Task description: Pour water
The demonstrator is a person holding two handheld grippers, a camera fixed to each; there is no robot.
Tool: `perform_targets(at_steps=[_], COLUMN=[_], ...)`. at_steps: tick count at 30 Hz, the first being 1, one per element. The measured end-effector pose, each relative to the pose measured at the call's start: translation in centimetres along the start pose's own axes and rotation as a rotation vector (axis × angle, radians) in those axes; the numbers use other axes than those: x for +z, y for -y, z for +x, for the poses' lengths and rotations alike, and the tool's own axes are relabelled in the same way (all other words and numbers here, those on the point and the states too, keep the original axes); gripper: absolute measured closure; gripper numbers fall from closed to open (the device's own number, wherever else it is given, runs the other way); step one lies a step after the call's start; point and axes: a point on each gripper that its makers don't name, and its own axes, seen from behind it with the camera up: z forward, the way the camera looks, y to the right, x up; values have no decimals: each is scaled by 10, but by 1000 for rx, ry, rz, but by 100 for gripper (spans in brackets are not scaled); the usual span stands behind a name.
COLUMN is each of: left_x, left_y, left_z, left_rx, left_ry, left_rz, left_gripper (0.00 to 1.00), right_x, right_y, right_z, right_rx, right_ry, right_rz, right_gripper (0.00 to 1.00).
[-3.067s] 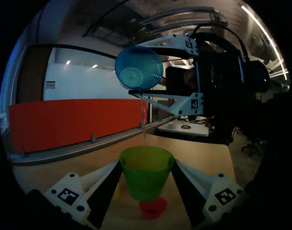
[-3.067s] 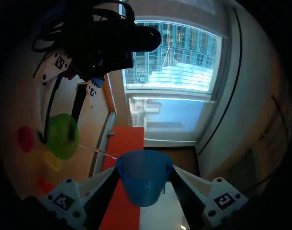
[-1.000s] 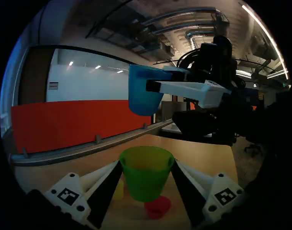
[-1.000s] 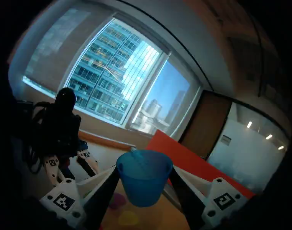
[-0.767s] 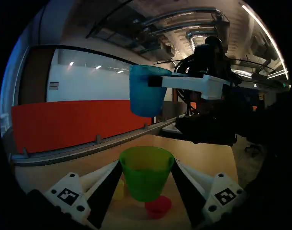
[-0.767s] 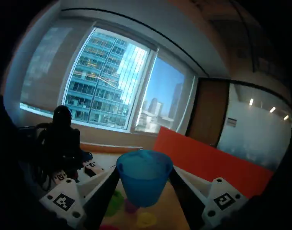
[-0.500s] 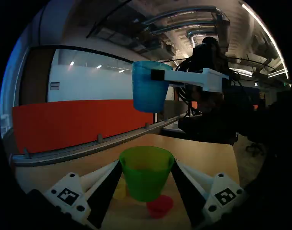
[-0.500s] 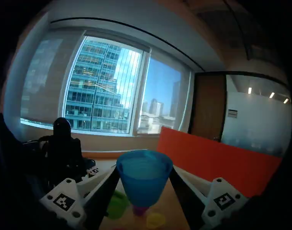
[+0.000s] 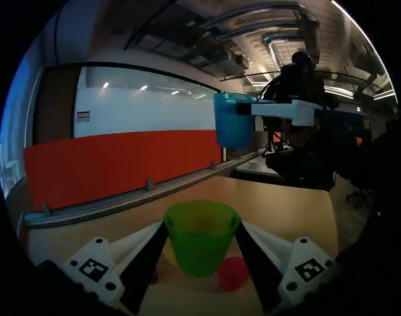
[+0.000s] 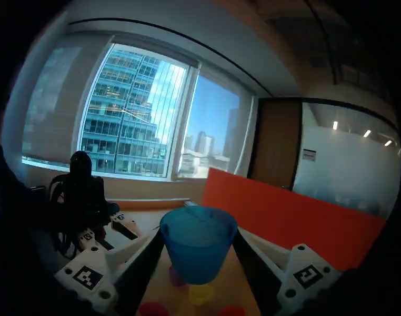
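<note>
The left tongs [image 9: 200, 227] clamp the green cup [image 9: 200, 245]; the right tongs [image 10: 199, 234] clamp the blue cup [image 10: 199, 255], upright, well apart — pouring looks finished. Next, likely: lower both onto the bench [image 9: 290, 203].

Upright blue cup [image 10: 198, 255] in grasp of right hand-held gripper [image 10: 198, 237].

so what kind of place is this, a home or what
Most likely an office, not a home: a big window onto high-rise towers, exposed ceiling ducts with strip lights, and a red partition along the table.
</note>
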Motion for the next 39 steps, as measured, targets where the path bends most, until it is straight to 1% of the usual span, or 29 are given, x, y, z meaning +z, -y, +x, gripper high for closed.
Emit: perform_targets(at_steps=[6,9,15,21,27,39], left_x=[-5,-6,-7,-4,0,8], left_y=[13,16,19,22,22,23], left_z=[-9,-13,-19,-31,-44,-72], left_rx=[0,7,20,22,33,36], left_ry=[24,37,63,101,149,250], left_rz=[30,40,47,48,36,15], left_gripper=[13,13,13,13,13,13], right_x=[-16,-22,-29,-31,-29,-27], right_y=[-15,-21,-26,-27,-25,-25], right_z=[-17,-24,-37,-55,-75,-110], right_rx=[10,18,34,40,61,90], right_ry=[18,25,38,59,86,143], right_rz=[-39,-53,-62,-61,-44,-13], right_gripper=[10,10,10,10,10,9])
